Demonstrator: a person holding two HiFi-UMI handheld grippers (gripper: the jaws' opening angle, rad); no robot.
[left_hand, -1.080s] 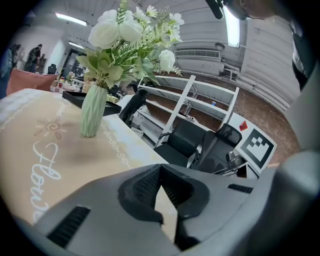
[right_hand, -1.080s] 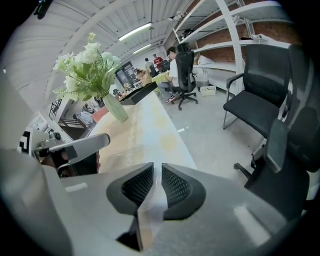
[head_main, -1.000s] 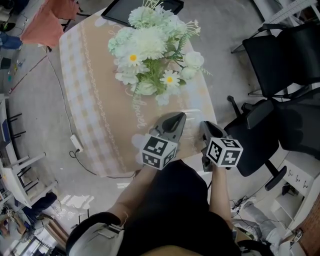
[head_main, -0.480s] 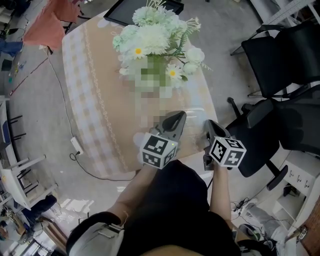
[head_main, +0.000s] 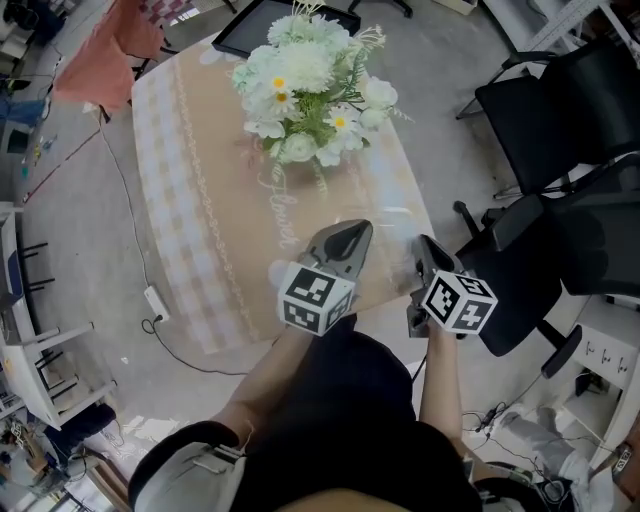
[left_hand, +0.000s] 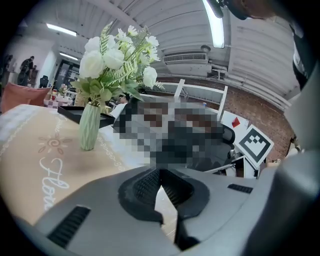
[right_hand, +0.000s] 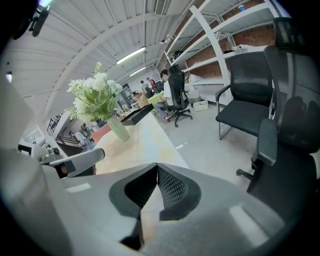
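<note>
My left claw (left_hand: 159, 172) is clenched: its two ribbed pads meet at their tips with nothing caught between them, and only the tan cloth shows through the gap below. My right claw (right_hand: 156, 166) is clenched the same way, tips together and empty. From the head view, the left claw (head_main: 352, 230) hangs over the near part of the table (head_main: 200, 180), on my side of the vase and apart from it. The right claw (head_main: 420, 243) sits nearer to me than the vase too, but farther to its right, about over the table's edge. Each claw carries its marker cube (head_main: 315, 298) behind it. The pale green ribbed vase (left_hand: 90, 127) stands upright on the table, well ahead of both claws, and from the right gripper view it (right_hand: 118, 129) shows up and to the left of that claw's tips. The white and green flowers (head_main: 305, 75) spread over the vase and hide it from above. The cloth under the vase is tan with white script and a checked border. Beyond the vase lies a flat black tray (head_main: 260, 15) at the table's far end. To the right of the vase, off the table, stand black office chairs (head_main: 560, 110); to its left, a red cloth (head_main: 110, 45) and a white cable (head_main: 150, 300) on the floor.
</note>
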